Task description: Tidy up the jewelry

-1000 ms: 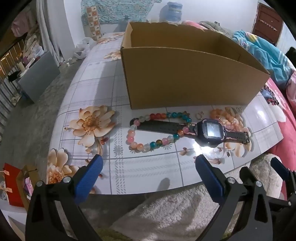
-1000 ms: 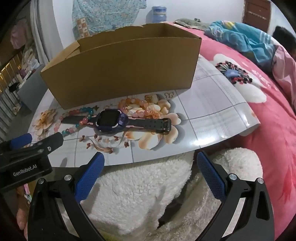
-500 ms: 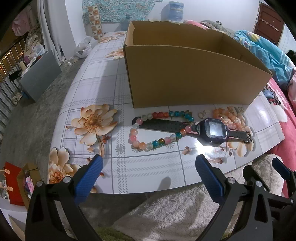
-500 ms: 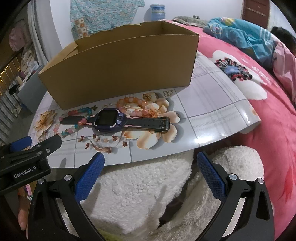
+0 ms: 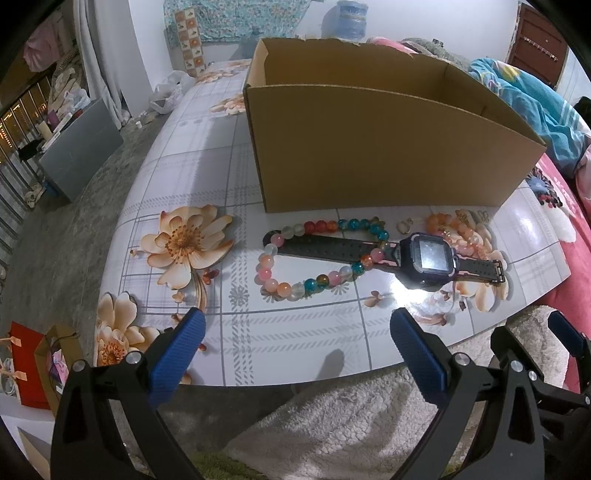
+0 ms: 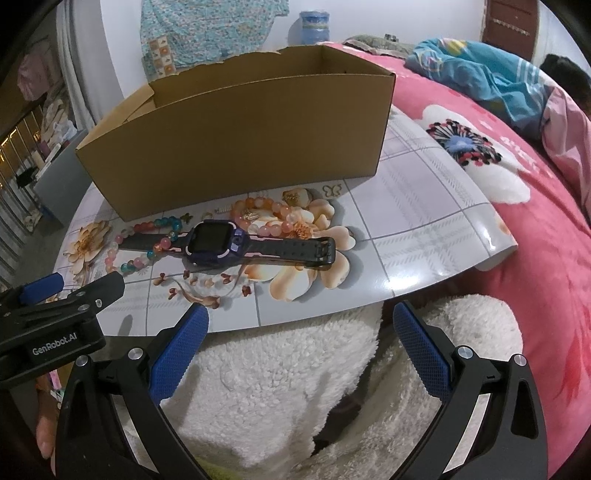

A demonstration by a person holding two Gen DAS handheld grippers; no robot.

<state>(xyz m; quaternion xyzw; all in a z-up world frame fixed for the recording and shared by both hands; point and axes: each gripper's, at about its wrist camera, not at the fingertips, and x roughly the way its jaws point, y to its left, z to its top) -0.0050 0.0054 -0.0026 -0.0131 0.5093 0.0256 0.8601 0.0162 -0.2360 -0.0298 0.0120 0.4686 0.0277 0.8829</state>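
A dark smartwatch [image 5: 430,257] lies across a multicolour bead bracelet [image 5: 317,258] on the floral table, in front of an open cardboard box [image 5: 369,147]. A peach bead bracelet [image 5: 458,230] and small gold pieces [image 5: 404,225] lie beside the watch. My left gripper [image 5: 295,345] is open and empty over the table's near edge. In the right wrist view the watch [image 6: 216,242], peach bracelet [image 6: 273,218] and box [image 6: 236,140] show; my right gripper [image 6: 301,341] is open and empty, short of the table edge.
A white fluffy cover [image 6: 295,387] lies below the table's near edge. A pink floral bed [image 6: 517,206] with a blue blanket [image 6: 480,77] is at the right. A grey cabinet [image 5: 79,155] and floor are at the left. A water jug [image 5: 349,18] stands behind the box.
Both grippers have moved slightly forward toward the table; the jewelry and box have not moved.
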